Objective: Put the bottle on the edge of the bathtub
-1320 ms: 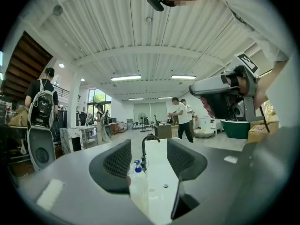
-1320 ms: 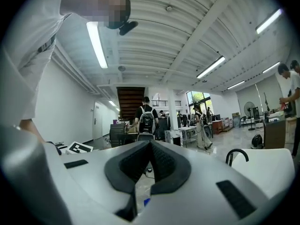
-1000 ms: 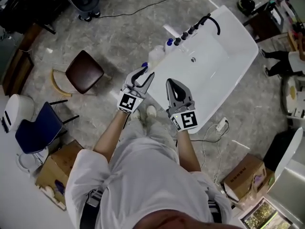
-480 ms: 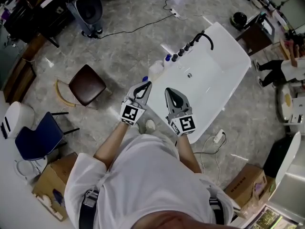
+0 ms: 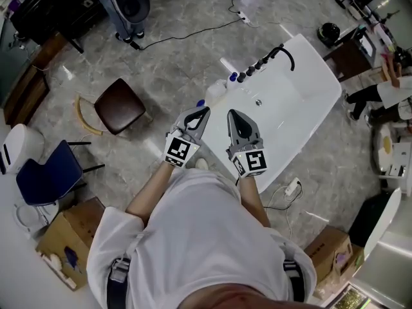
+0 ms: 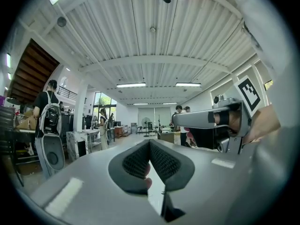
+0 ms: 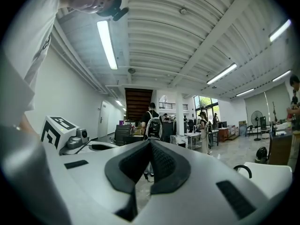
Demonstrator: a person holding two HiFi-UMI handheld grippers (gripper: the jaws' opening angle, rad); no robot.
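Observation:
A white bathtub (image 5: 302,108) stands slantwise on the floor ahead of me. On its near left rim stands a white bottle (image 5: 215,90) with a blue cap, and a second blue cap (image 5: 200,103) shows just beyond my left fingertips. My left gripper (image 5: 205,111) hovers by that rim, shut and empty, apart from the bottles. My right gripper (image 5: 232,114) is beside it over the tub's near end, with its pads together and nothing in them. Both gripper views look level across the room: left gripper (image 6: 150,142), right gripper (image 7: 150,142).
A black faucet (image 5: 288,51) and knobs sit on the tub's far rim. A brown stool (image 5: 118,106) and a blue chair (image 5: 48,179) stand at left, cardboard boxes (image 5: 64,250) near my feet. A power strip (image 5: 293,187) lies by the tub. People stand far off.
The left gripper's jaws went from slightly apart to shut, with nothing between them. Both grippers lifted a little from the tub's rim.

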